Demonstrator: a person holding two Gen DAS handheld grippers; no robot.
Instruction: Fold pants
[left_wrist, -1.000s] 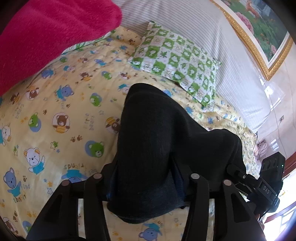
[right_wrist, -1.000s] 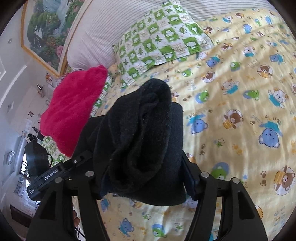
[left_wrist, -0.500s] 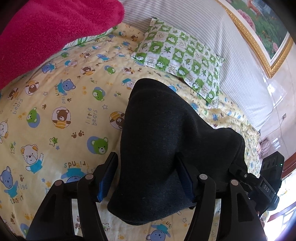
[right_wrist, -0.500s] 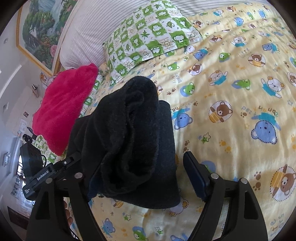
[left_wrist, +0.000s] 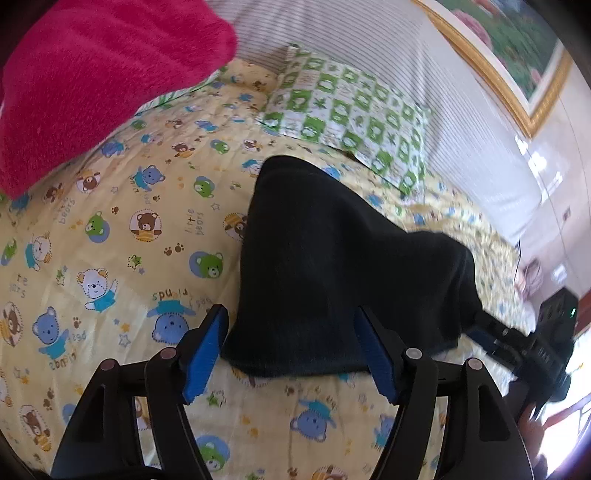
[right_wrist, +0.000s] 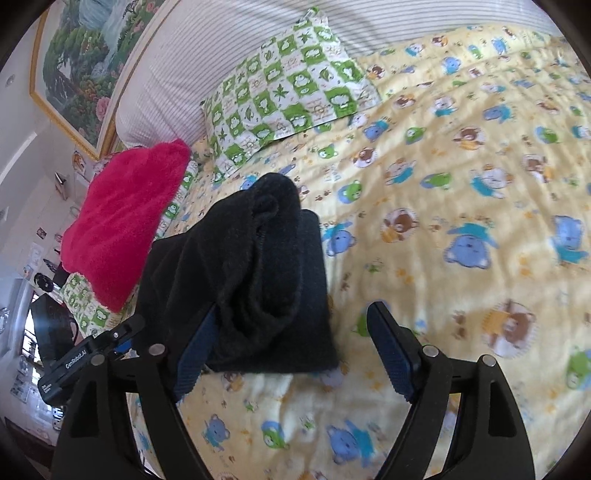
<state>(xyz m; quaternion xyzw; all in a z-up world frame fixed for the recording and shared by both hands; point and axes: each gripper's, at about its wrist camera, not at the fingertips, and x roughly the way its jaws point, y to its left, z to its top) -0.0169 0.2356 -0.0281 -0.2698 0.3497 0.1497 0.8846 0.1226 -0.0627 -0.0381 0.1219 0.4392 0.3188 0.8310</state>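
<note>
Black, thick fleece-like folded pants (left_wrist: 332, 258) lie bundled on the yellow bear-print cotton quilt (left_wrist: 129, 258), near the green-checked pillow (right_wrist: 288, 92); soft, limp and light, probably bulky enough to spring open; best pinched at the layered near edge; the left gripper (left_wrist: 291, 350) and right gripper (right_wrist: 295, 350) both stand apart, holding nothing.
</note>
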